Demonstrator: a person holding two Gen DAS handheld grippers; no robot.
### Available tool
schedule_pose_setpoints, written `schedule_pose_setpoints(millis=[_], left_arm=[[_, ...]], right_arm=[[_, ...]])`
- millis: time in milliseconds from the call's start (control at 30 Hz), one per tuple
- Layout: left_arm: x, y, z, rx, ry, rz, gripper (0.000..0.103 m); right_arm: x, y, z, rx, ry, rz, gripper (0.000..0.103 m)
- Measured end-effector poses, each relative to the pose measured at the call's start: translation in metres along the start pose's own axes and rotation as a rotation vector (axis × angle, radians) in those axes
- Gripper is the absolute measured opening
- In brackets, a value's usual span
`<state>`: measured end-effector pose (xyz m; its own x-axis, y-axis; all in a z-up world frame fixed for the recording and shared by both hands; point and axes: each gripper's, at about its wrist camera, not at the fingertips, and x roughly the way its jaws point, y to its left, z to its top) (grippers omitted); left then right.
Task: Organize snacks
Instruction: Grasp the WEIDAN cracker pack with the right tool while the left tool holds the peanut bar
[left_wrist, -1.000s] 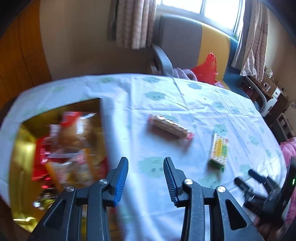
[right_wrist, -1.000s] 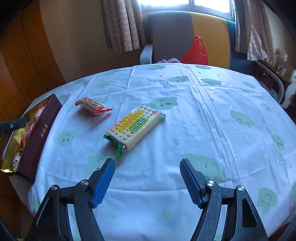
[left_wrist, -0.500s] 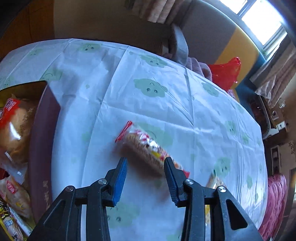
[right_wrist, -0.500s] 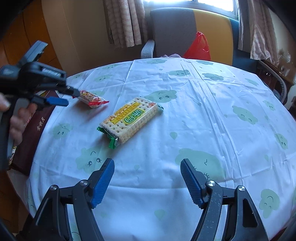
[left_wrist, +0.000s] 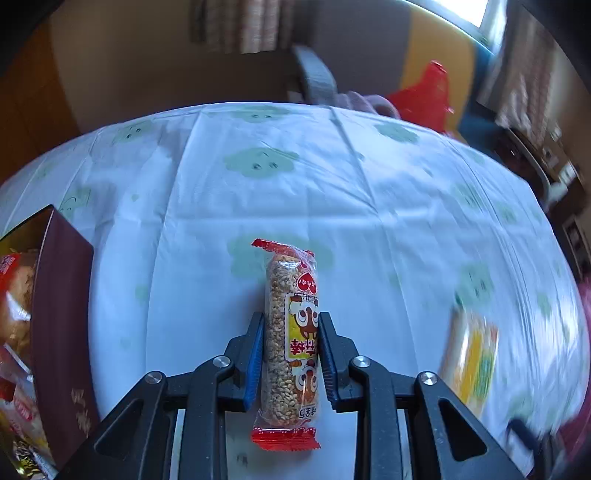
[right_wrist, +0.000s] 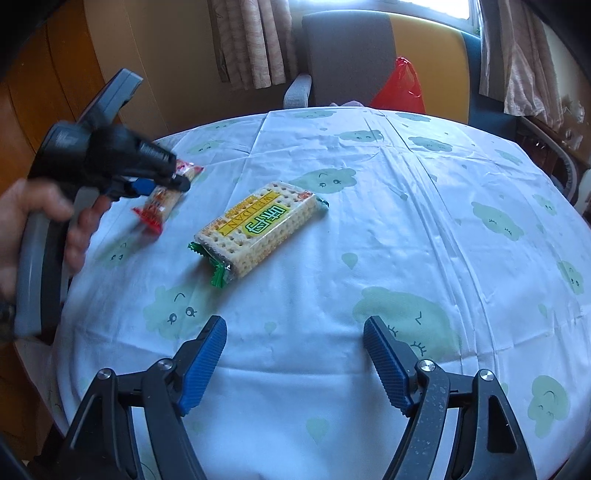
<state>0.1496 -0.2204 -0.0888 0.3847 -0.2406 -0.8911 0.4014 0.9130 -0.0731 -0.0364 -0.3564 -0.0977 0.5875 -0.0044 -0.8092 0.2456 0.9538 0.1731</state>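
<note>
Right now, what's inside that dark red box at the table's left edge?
The box holds several snack packets, orange and red wrappers showing. Its near wall and the frame edge hide the rest, so no count.

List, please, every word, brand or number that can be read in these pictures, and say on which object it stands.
"WEIDAN": printed in red on the yellow band of the cracker packet, right wrist view.
Large green characters on the same packet: visible, but I cannot read them with certainty.
Red characters on the grain bar wrapper: upside down, not surely readable.
Gold characters on the dark box wall: too blurred.
No numbers are readable.
</note>
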Motion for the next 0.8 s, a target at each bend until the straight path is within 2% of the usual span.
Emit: schedule_pose_setpoints(millis=[233,333,467,633,800], left_arm=[[-0.038,-0.013,-0.074,0.178,-0.04,0.02,0.028],[-0.053,-0.011,-0.098,0.197,-0.056,0.022,0.028],[-0.062,-0.003,-0.118,0.176,-0.062,0.007,0.028],[-0.062,0.001,-0.125,0.164,-0.08,-0.003,0.028],[-0.064,0.001,-0.128,0.17,-0.103,-0.01,0.028]], right_arm=[[0.002,-0.012,0.019,0.11,0.021,0.081,0.077],[0.005,-0.014,0.035,0.161,0.018,0.121,0.078],[0.02,-0.013,0.059,0.222,0.041,0.146,0.087],[0.046,0.004,0.081,0.214,0.077,0.098,0.09],[0.071,0.032,0.09,0.118,0.118,0.007,0.086]])
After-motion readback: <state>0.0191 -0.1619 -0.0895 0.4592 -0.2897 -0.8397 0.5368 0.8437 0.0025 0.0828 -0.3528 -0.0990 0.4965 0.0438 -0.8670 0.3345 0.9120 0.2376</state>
